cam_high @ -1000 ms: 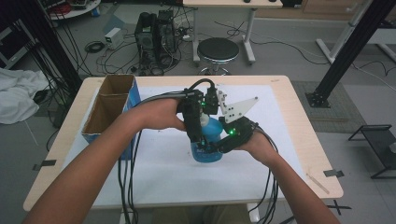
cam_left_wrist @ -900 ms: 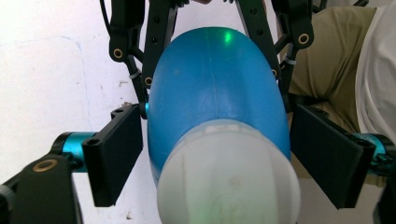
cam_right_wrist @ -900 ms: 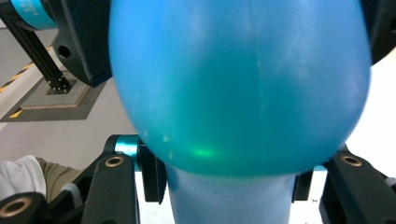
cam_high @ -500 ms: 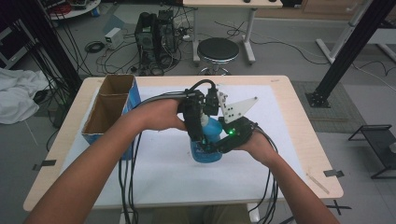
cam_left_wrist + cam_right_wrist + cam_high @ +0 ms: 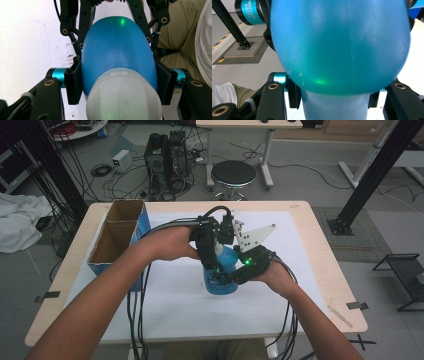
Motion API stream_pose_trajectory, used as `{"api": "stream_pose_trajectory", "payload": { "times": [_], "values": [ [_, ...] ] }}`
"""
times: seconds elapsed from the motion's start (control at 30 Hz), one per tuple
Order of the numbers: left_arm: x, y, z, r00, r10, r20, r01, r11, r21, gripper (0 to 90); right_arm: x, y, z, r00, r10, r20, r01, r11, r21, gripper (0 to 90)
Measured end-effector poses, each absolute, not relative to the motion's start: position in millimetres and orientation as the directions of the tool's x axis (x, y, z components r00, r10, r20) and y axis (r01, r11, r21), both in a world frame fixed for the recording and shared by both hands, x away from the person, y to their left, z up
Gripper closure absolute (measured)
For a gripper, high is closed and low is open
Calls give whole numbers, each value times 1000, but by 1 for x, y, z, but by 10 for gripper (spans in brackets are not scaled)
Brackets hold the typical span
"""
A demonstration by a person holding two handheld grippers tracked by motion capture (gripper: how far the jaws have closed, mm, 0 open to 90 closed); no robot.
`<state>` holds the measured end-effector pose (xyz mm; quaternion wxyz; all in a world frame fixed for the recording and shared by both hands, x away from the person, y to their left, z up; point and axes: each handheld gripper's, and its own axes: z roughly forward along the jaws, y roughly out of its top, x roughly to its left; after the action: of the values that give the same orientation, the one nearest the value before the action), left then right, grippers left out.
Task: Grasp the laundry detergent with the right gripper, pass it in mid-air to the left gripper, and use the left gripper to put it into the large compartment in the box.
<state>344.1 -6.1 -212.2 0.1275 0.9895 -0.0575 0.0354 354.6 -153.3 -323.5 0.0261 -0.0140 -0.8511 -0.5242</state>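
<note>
- Blue bottle stands upright at mid-table on white sheet; contents not discernible.
- Left gripper clamped on its upper part.
- Right gripper clamped on its body.
- Cardboard box at table's left: both compartments appear empty.

A smooth, glossy blue plastic bottle with matt white cap, beside a brown cardboard box

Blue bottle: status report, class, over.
Left hand-held gripper shut on blue bottle near its pale cap. Right hand-held gripper clamped lower down. Cardboard box stands apart, nothing obstructing.
</note>
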Motion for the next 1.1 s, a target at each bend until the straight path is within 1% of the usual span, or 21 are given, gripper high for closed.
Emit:
{"api": "stream_pose_trajectory", "payload": {
  "times": [0.1,0.17,0.27,0.3,0.33,0.47,0.53,0.57,0.63,0.7,0.77,0.8,0.83,0.87,0.9,0.93,0.97,1.0,1.03,1.07,1.1],
  "values": [
    [343,-7,-213,990,-109,87,-127,-962,241,366,354,-153,-324,-998,-2,58,50,455,889,439],
    [343,-7,-212,990,-108,89,-127,-962,243,367,355,-153,-325,-1000,-7,29,22,452,892,439],
    [343,-7,-211,989,-111,95,-131,-960,247,368,354,-154,-323,-999,0,51,46,450,892,439],
    [342,-7,-211,990,-112,90,-131,-958,256,369,355,-154,-323,-1000,-1,27,24,446,895,439],
    [342,-7,-211,989,-112,98,-134,-959,251,370,354,-155,-322,-999,-5,38,32,450,893,439],
    [341,-10,-211,988,-118,102,-139,-963,232,371,354,-155,-323,-1000,-3,22,18,457,889,440],
    [341,-11,-211,988,-117,104,-138,-962,233,372,353,-154,-323,-1000,0,27,24,456,889,440],
    [341,-10,-211,988,-120,101,-141,-962,235,372,354,-155,-323,-1000,-6,13,9,461,887,440],
    [341,-10,-210,988,-117,101,-138,-960,244,373,353,-156,-322,-1000,-5,18,13,455,891,440],
    [340,-10,-209,987,-121,103,-143,-961,236,373,353,-156,-321,-1000,-6,1,-2,456,890,437],
    [340,-10,-208,988,-122,97,-142,-960,242,374,352,-155,-319,-1000,0,9,8,463,886,429],
    [340,-10,-207,987,-130,98,-149,-962,229,375,352,-155,-318,-1000,-11,11,4,474,881,404],
    [339,-10,-207,988,-123,96,-142,-962,234,375,351,-156,-317,-1000,-18,6,-3,477,879,333],
    [340,-9,-206,986,-130,101,-150,-963,225,375,349,-158,-314,-1000,-15,22,13,481,877,223],
    [339,-9,-206,987,-123,101,-143,-962,231,375,346,-160,-313,-999,-8,33,25,488,872,217],
    [340,-8,-204,987,-124,102,-145,-963,229,375,346,-161,-312,-999,-25,20,5,493,870,216],
    [340,-6,-203,987,-116,107,-139,-963,232,375,344,-164,-311,-1000,-17,14,4,493,870,207],
    [341,-5,-202,986,-122,111,-145,-964,225,375,342,-167,-311,-1000,-13,17,9,499,867,87],
    [340,-4,-201,986,-117,119,-141,-965,221,375,341,-170,-311,-1000,-13,18,8,508,862,13],
    [341,-2,-201,986,-114,119,-138,-966,221,375,339,-173,-310,-998,2,55,48,528,848,11],
    [341,-1,-201,987,-102,121,-128,-965,230,375,338,-176,-310,-998,-2,62,52,530,846,12]
  ]
}}
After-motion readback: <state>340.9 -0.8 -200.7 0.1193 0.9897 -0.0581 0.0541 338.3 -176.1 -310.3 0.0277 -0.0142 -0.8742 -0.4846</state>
